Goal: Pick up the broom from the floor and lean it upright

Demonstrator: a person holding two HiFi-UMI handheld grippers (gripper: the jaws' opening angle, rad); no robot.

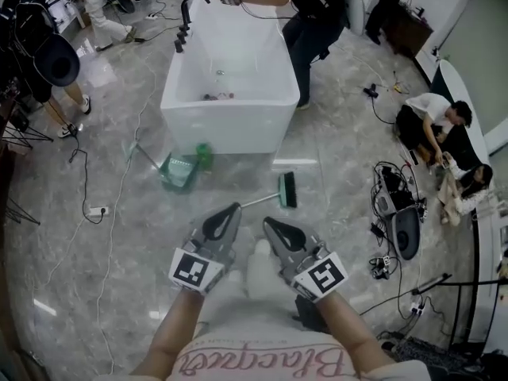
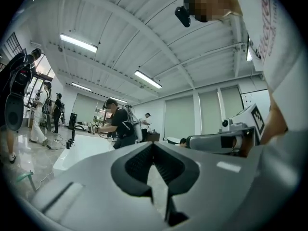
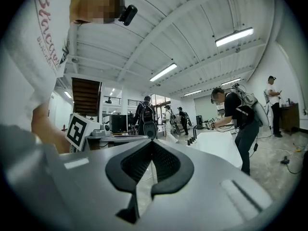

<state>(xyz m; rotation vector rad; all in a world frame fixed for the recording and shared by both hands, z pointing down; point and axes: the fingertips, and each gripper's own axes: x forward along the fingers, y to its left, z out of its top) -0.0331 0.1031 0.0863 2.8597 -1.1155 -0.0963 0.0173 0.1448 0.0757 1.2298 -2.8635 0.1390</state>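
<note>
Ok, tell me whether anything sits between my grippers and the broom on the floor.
Nothing visible does. The broom lies on bare floor just ahead of the left gripper and right gripper, both shut and empty. The green dustpan sits off to its left, the bathtub beyond it.

**A big open hall rigged as a recording studio**

A polished, marble-look floor (image 1: 119, 276) spreads wide. A white freestanding bathtub (image 1: 230, 105) with a black faucet (image 1: 189, 10) stands alone out in the open like a set piece. Loose cables (image 1: 84, 185) and a power strip (image 1: 97, 210) trail across the stone. Tripod legs (image 1: 14, 137) show at the left edge. At the right, electronic gear (image 1: 394, 205) lies heaped beside two people sitting on the floor (image 1: 432, 121). The gripper views show a high white beamed ceiling with strip lights (image 3: 234, 36), a staircase (image 3: 86, 96), and a person wearing a backpack (image 3: 236, 112) working at the tub.
</note>
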